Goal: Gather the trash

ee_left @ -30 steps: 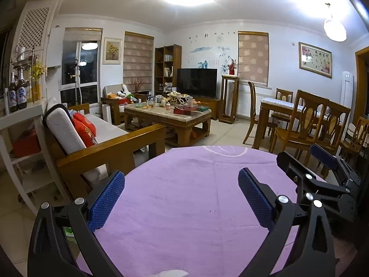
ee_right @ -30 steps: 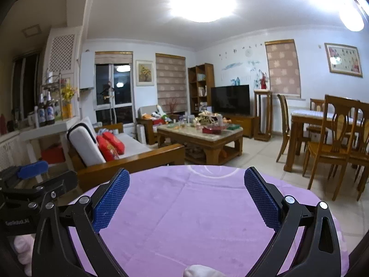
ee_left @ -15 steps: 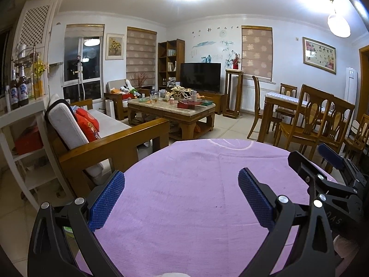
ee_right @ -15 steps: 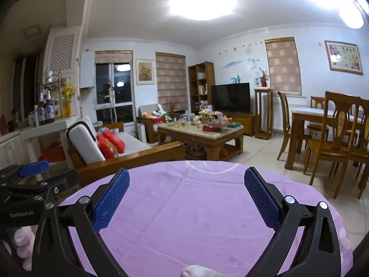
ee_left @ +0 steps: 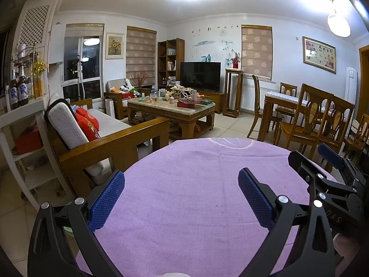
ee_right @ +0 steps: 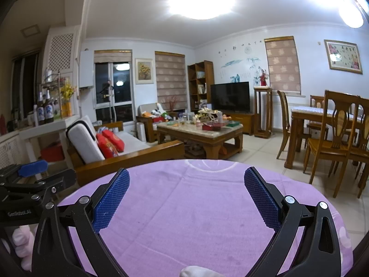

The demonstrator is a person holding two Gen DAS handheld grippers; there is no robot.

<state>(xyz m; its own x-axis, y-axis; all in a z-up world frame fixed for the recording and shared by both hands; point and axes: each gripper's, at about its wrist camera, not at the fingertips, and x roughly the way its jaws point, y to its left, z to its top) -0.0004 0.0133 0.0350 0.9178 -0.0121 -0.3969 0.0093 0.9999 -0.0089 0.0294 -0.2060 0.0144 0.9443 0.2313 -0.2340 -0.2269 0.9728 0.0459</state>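
Both tools spread wide, empty: left tool point(ee_left: 181, 192); right tool point(ee_right: 186, 190); over purple tablecloth point(ee_left: 184, 161)

the round desk point(ee_left: 184, 196) lies nearest, under both tools. beyond its far edge, the sofa point(ee_left: 103, 136) stands to the left and the coffee table point(ee_left: 170, 113) behind that, before the television point(ee_left: 200, 76). dining chairs point(ee_left: 316, 120) and the dining table point(ee_left: 283, 99) stand to the right. a shelf point(ee_left: 20, 115) with bottles point(ee_left: 18, 87) on it stands left of the sofa.
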